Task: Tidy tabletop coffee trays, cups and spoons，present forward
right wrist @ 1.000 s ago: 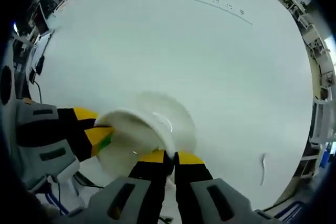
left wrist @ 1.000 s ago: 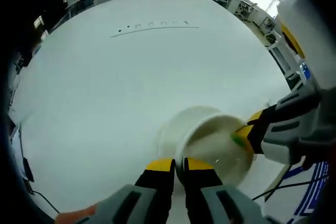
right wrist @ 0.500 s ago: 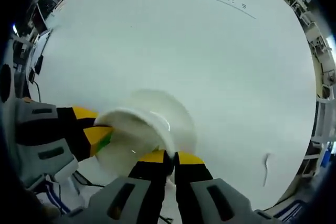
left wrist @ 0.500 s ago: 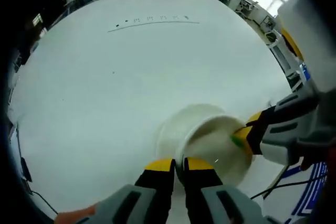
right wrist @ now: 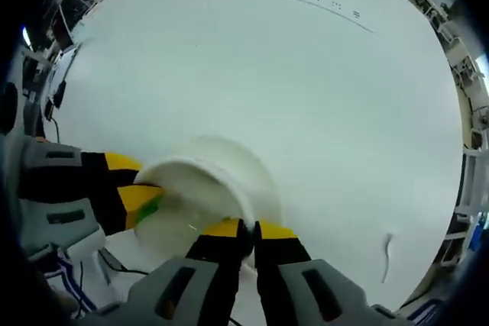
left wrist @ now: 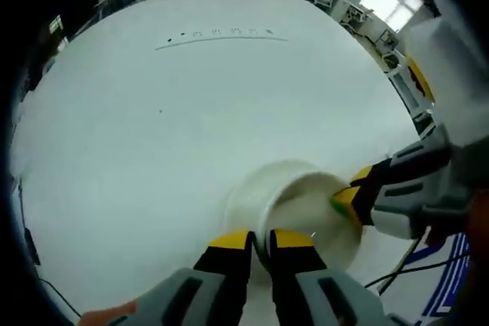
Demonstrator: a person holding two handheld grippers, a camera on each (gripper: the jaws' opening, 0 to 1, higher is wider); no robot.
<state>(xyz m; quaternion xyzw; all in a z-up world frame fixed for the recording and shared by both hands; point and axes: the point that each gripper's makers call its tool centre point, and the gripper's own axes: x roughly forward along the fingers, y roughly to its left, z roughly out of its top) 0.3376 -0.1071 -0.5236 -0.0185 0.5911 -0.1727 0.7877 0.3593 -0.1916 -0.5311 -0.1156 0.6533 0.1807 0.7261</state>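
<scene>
I'm still pinching the cup (left wrist: 309, 215) rim with both sets of jaws, left gripper (left wrist: 260, 240) and right gripper (right wrist: 246, 230), carrying it a touch further out over the desk (left wrist: 153, 135), spoon (right wrist: 388, 253) waiting beside.

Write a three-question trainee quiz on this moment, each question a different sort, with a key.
1. True or false: the white cup lies untouched on the white table.
2. Multiple choice: in the right gripper view, what lies on the table at the right?
A. a fork
B. a white spoon
C. a napkin
3. Fill in: the left claw and the right claw each pinch the cup's ____.

Key
1. False: both claws are shut on its rim.
2. B.
3. Rim.
</scene>
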